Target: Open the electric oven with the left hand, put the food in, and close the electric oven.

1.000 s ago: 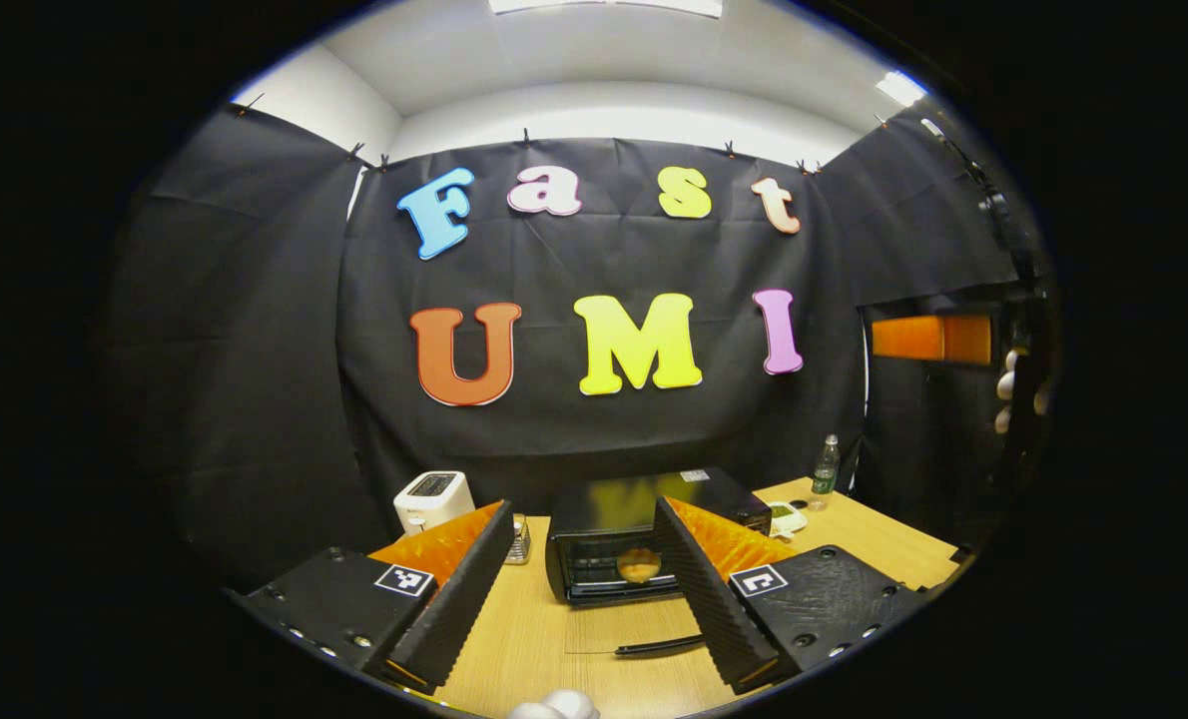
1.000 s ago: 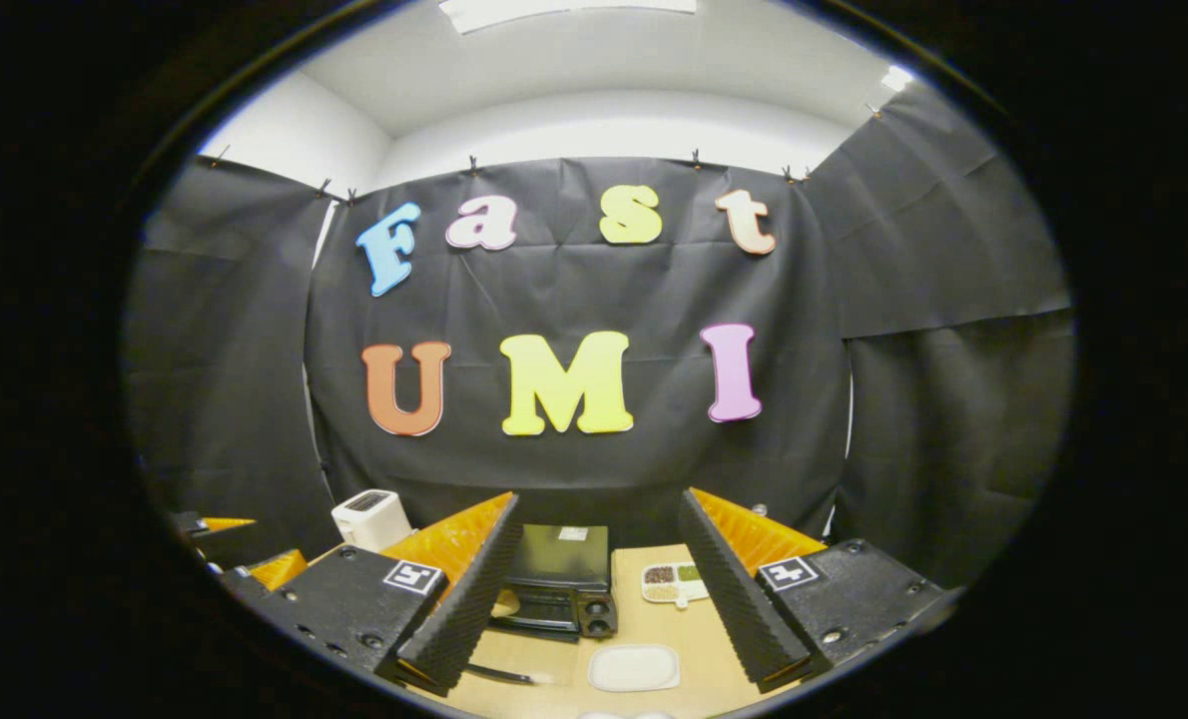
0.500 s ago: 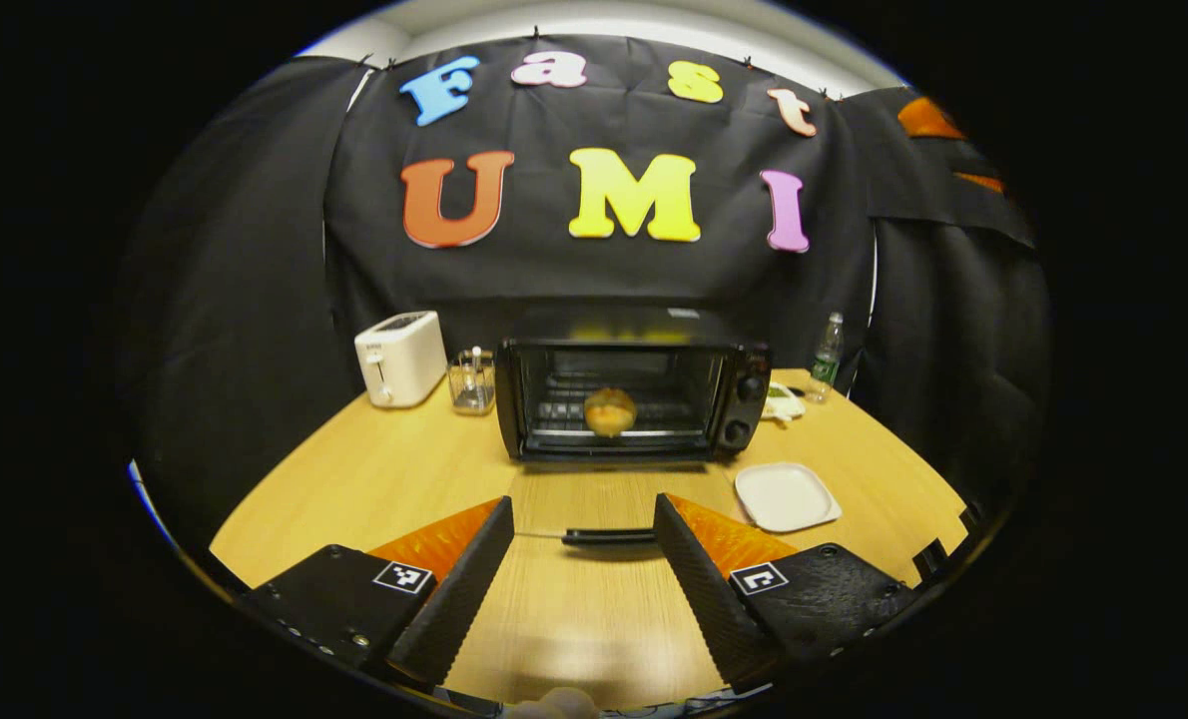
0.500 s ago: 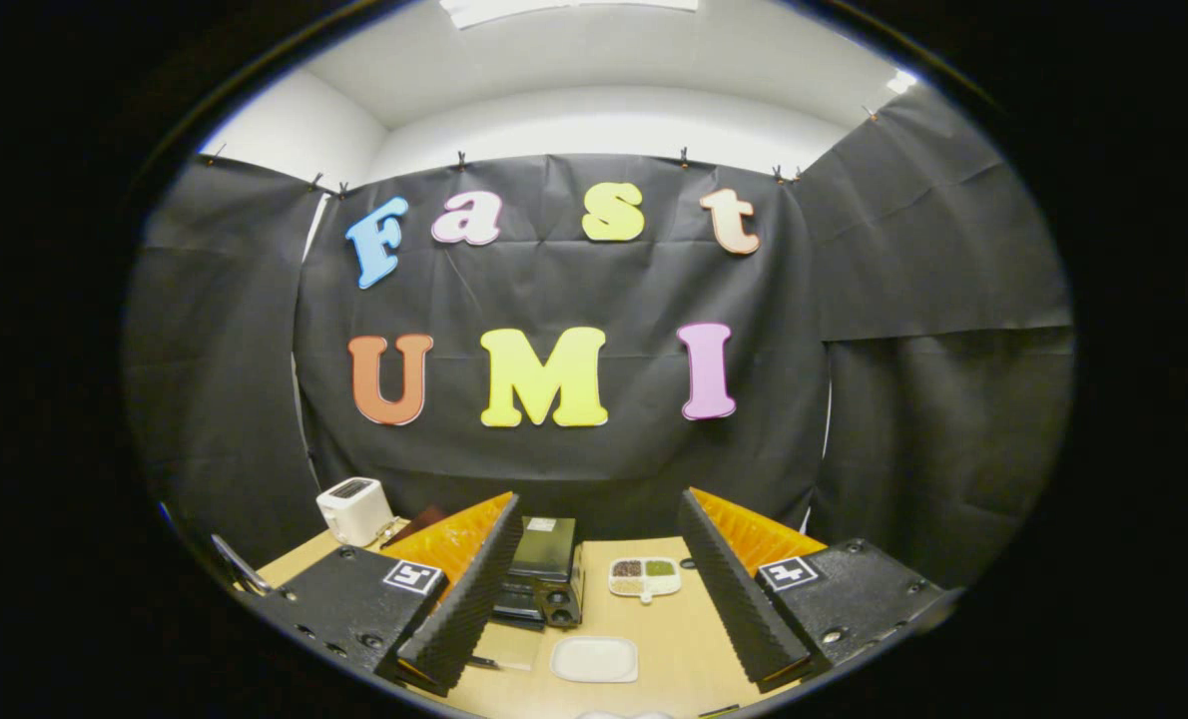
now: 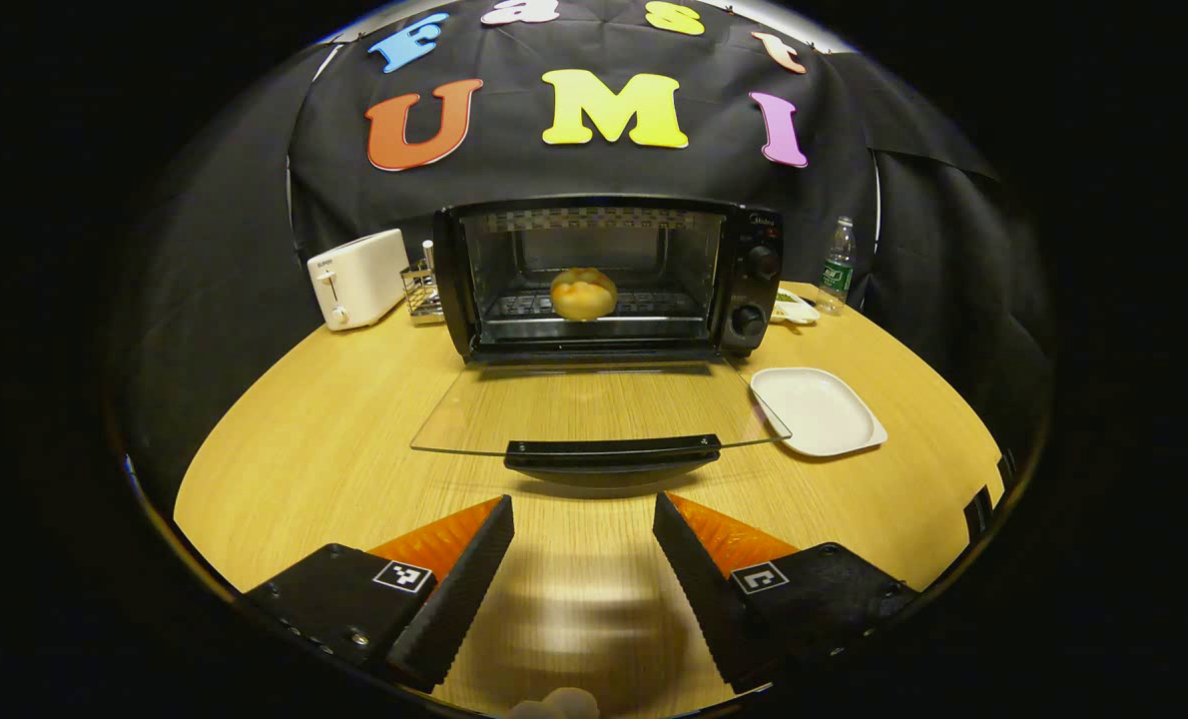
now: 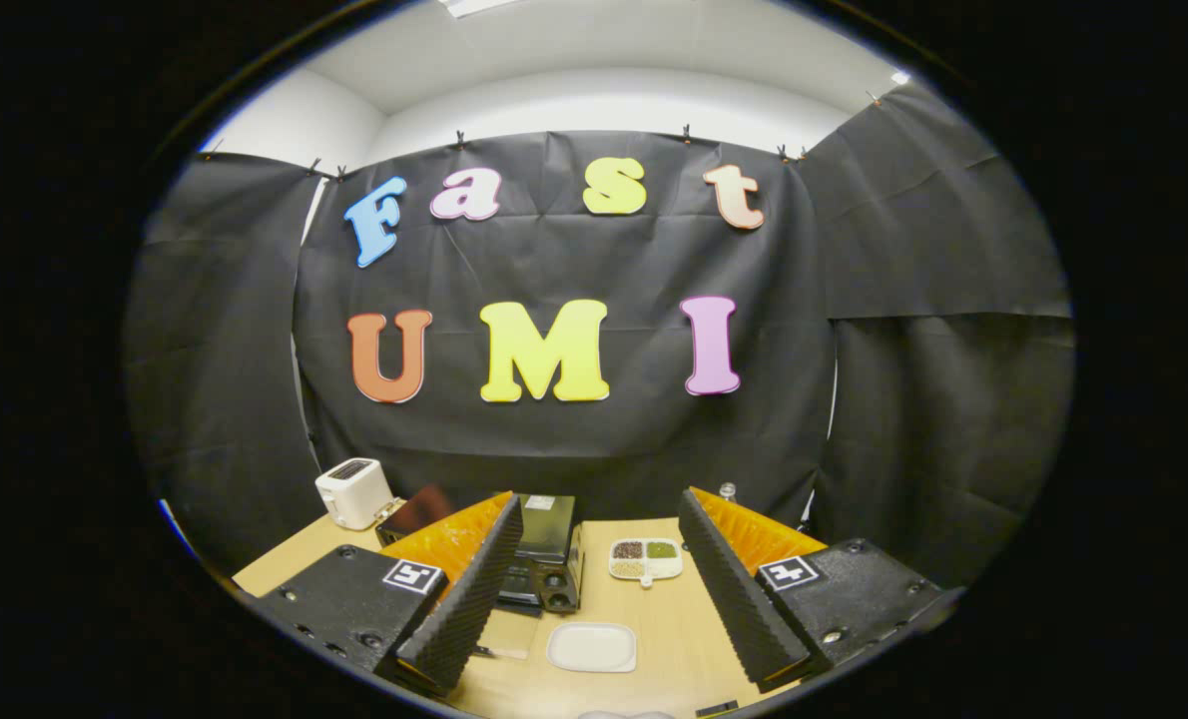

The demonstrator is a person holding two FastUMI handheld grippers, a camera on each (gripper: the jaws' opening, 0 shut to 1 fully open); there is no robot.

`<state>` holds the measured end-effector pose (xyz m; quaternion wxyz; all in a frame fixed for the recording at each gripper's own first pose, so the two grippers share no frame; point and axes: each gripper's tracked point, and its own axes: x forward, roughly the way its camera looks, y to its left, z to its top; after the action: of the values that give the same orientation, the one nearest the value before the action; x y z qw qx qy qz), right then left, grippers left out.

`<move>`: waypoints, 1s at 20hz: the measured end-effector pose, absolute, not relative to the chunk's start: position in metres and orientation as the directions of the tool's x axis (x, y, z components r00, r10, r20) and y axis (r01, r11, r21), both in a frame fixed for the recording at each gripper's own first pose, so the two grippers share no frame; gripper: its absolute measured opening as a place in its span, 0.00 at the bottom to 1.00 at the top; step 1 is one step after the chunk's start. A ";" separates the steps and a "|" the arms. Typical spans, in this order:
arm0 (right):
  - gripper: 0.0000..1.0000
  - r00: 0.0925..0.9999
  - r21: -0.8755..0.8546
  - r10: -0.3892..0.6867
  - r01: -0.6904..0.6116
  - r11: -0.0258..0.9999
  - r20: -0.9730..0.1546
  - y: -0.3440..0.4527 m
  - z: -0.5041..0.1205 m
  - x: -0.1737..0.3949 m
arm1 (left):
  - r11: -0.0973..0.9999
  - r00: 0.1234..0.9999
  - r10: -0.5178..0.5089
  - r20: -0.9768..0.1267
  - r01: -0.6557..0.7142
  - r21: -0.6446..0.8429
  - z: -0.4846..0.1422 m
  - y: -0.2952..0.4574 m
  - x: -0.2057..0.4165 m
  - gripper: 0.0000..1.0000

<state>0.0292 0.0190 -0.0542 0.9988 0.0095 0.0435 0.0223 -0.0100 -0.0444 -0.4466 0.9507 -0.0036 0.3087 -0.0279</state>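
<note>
The black electric oven (image 5: 754,260) stands at the back of the wooden table with its glass door (image 5: 594,407) folded down flat and its dark handle (image 5: 612,455) toward me. A round golden bun (image 5: 583,293) rests on the rack inside. My left gripper (image 5: 582,544) is open and empty, low over the table just in front of the handle. In the right gripper view, the right gripper (image 6: 599,574) hangs open and empty, high above the table, with the oven (image 6: 546,559) partly hidden behind its left finger.
An empty white plate (image 5: 819,410) lies right of the oven door, also seen as the plate (image 6: 592,647). A white toaster (image 5: 356,277) and a small wire rack (image 5: 420,293) stand left of the oven. A water bottle (image 5: 835,266) and a divided dish (image 6: 646,560) sit at the back right.
My left gripper has tilted down and dropped low toward the table, closing in on the open oven door's handle. The right gripper has drifted slightly, staying high and open.
</note>
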 end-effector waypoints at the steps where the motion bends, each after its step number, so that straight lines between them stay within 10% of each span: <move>1: 0.96 0.994 0.019 0.045 -0.043 0.999 -0.095 0.018 -0.058 0.030 | 0.998 0.804 -0.060 -0.591 0.058 -0.023 -0.452 -0.047 -0.007 0.93; 20: 1.00 0.990 0.023 0.030 -0.027 0.999 -0.141 0.004 -0.073 0.045 | 0.996 0.763 -0.077 -0.642 0.080 -0.025 -0.476 -0.059 0.026 0.93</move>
<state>0.0447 0.0045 -0.0729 0.9973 0.0105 0.0708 0.0142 0.0264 -0.0589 -0.4756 0.9388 0.0022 0.3419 -0.0420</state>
